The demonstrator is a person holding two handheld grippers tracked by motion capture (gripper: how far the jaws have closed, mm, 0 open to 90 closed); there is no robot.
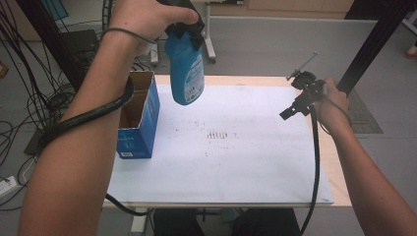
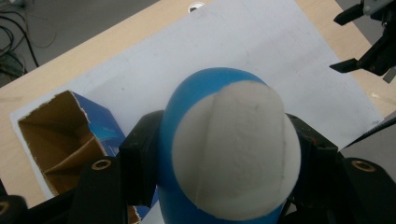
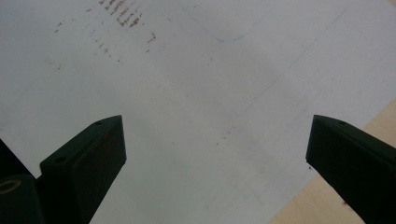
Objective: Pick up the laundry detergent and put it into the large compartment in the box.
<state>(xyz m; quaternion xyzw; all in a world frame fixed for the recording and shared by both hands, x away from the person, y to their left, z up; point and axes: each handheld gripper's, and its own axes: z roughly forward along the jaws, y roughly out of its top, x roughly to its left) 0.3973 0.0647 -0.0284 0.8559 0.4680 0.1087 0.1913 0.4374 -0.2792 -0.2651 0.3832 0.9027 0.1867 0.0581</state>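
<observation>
I have the blue plastic bottle with the white domed cap (image 1: pixel 185 69) clamped by its top end in my left gripper (image 1: pixel 183 30), so it hangs label-out in the air above the far left part of the white paper sheet (image 1: pixel 236 162), just right of the open blue cardboard box with brown dividers (image 1: pixel 139 115). In the left gripper view the two black pads press on either side of the bottle's (image 2: pixel 224 154) blue shoulder, with the box (image 2: pixel 70 140) below and to the left. My right gripper (image 1: pixel 300 101) hovers over the far right of the sheet, jaws spread wide with nothing between them. I judge the step to be carrying the bottle clear of the box and setting it down on the sheet. To do that well I keep the grip firm, hold the bottle plumb so it doesn't swing, clear the box's torn rim before going sideways, and lower until the base sits flat before I let go.
</observation>
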